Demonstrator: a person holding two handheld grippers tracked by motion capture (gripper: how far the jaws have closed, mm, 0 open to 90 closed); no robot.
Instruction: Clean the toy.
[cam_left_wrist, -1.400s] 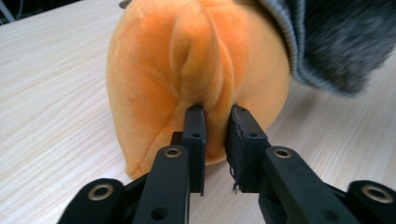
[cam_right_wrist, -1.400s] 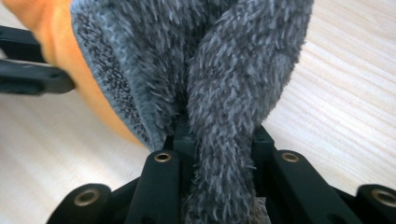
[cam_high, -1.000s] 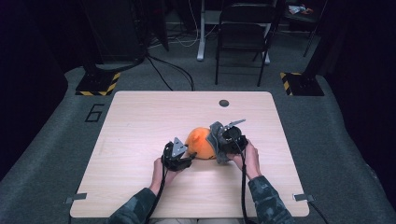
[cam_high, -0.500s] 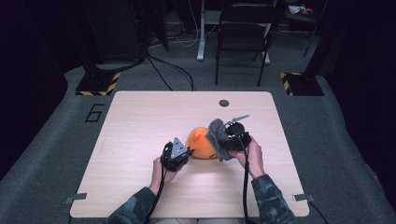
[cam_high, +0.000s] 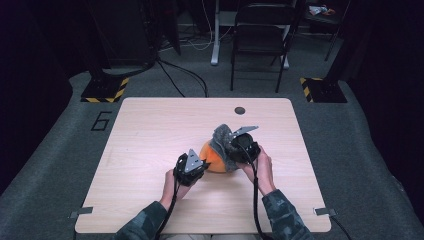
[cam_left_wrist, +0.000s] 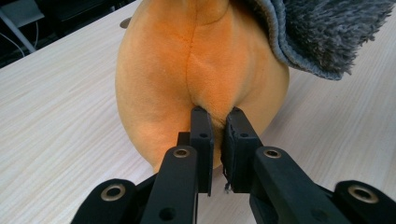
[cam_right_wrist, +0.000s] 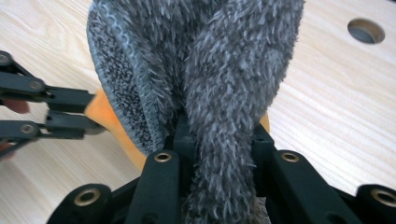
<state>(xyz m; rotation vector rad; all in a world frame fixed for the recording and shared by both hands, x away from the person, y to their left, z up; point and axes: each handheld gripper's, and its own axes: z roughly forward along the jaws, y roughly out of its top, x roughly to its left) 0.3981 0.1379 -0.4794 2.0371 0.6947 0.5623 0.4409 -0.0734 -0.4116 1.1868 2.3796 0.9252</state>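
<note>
An orange plush ball (cam_high: 212, 159) rests on the middle of the wooden table (cam_high: 150, 125), with a grey fuzzy cloth (cam_high: 220, 136) draped over its right side. My left gripper (cam_high: 200, 163) comes in from the left and is shut on a pinched fold of the orange plush (cam_left_wrist: 187, 56), low on its near side. My right gripper (cam_high: 233, 150) is shut on a bunched strip of the grey cloth (cam_right_wrist: 210, 56), held up off the ball. In the right gripper view the left gripper (cam_right_wrist: 93, 117) reaches in from the left onto the orange plush (cam_right_wrist: 116, 128).
A round cable hole (cam_high: 240, 110) sits near the table's far edge. Beyond the table stand a black folding chair (cam_high: 260, 40), cables on the floor and yellow-black striped stand bases (cam_high: 105, 92).
The right gripper has risen slightly with the grey cloth, pulling it further up off the ball. The left hand has stayed in place at the ball's left side.
</note>
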